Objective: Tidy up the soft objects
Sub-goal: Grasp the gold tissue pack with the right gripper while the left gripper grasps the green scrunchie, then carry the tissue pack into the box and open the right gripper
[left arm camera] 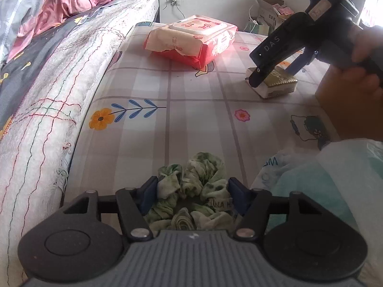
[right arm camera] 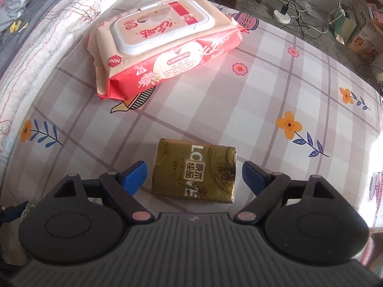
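One wipes pack [right arm camera: 162, 40], one gold tissue packet [right arm camera: 195, 171], one green scrunchie [left arm camera: 191, 191].

The left gripper [left arm camera: 192, 192] points steeply down, its blue pads [left arm camera: 148, 195] about half apart and touching cloth on both sides; the right gripper [right arm camera: 194, 175] also points down, jaws wide and touching nothing; a hand [left arm camera: 359, 71] grips its handle.
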Motion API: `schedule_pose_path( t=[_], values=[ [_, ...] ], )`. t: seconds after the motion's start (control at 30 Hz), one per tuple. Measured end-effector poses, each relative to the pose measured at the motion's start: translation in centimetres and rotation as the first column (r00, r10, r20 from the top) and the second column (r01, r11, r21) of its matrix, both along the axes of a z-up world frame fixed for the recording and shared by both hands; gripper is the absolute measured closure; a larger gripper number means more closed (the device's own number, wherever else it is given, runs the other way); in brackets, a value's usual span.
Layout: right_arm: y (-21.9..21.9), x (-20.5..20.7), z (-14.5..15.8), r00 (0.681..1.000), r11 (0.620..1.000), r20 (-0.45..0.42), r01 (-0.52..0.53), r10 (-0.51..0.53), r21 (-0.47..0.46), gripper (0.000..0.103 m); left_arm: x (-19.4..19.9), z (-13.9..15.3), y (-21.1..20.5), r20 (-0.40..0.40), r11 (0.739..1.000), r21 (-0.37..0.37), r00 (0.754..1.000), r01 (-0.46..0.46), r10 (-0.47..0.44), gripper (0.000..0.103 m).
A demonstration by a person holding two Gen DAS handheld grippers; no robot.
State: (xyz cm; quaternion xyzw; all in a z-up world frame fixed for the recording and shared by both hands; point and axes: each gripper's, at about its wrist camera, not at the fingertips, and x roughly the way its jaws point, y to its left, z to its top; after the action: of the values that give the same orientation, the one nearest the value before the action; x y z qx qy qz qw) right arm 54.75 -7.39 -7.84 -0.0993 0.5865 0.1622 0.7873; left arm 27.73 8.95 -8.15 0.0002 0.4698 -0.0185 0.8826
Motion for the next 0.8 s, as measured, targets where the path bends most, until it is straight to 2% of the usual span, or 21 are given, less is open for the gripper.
schedule_pose_path(
  t=[0.07, 0.1, 0.13, 0.3, 0.37, 0.57, 0.7, 0.8],
  values=[
    [-0.1, 0.1, -0.5, 1.0, 1.0, -0.003, 0.01, -0.01, 0.009, 0.019, 0.1, 0.0, 0.1, 0.008, 1.0, 0.005, 1.0, -0.007, 0.007, 0.05],
    [-0.1, 0.1, -0.7, 1.0, 1.0, -0.007, 0.011, -0.011, 0.016, 0.021, 0.1, 0.1, 0.2, 0.013, 1.0, 0.01, 1.0, -0.012, 0.012, 0.057],
    [-0.2, -0.1, -0.8, 1.0, 1.0, -0.005, 0.016, -0.016, 0.015, 0.029, 0.3, 0.1, 0.3, 0.016, 1.0, 0.011, 1.0, -0.018, 0.017, 0.063],
    [-0.4, -0.7, 0.0, 0.999, 0.999, 0.04, 0.031, -0.033, 0.042, 0.03, 0.0, 0.8, 1.2, 0.026, 0.998, -0.018, 0.998, -0.056, 0.057, 0.074],
    [-0.8, -1.2, 1.4, 0.998, 0.995, 0.053, 0.039, -0.044, 0.096, 0.03, -0.2, 1.5, 1.3, 0.04, 0.998, -0.018, 0.997, -0.068, 0.068, 0.075],
    [-4.5, -5.6, 9.5, 0.993, 0.932, 0.085, 0.047, -0.083, 0.359, 0.03, -2.4, 5.5, 1.1, 0.127, 0.996, -0.032, 0.989, -0.078, 0.081, 0.076],
    [-9.6, -10.9, 14.7, 0.983, 0.895, 0.141, 0.047, -0.122, 0.444, 0.03, -4.0, 8.2, -0.1, 0.18, 0.997, -0.06, 0.982, -0.041, 0.051, 0.076],
    [-14.5, -15.4, 17.1, 0.969, 0.883, 0.163, 0.09, -0.184, 0.46, 0.03, -5.3, 10.1, -2.1, 0.223, 0.997, -0.079, 0.975, 0.011, 0.007, 0.076]
  ],
)
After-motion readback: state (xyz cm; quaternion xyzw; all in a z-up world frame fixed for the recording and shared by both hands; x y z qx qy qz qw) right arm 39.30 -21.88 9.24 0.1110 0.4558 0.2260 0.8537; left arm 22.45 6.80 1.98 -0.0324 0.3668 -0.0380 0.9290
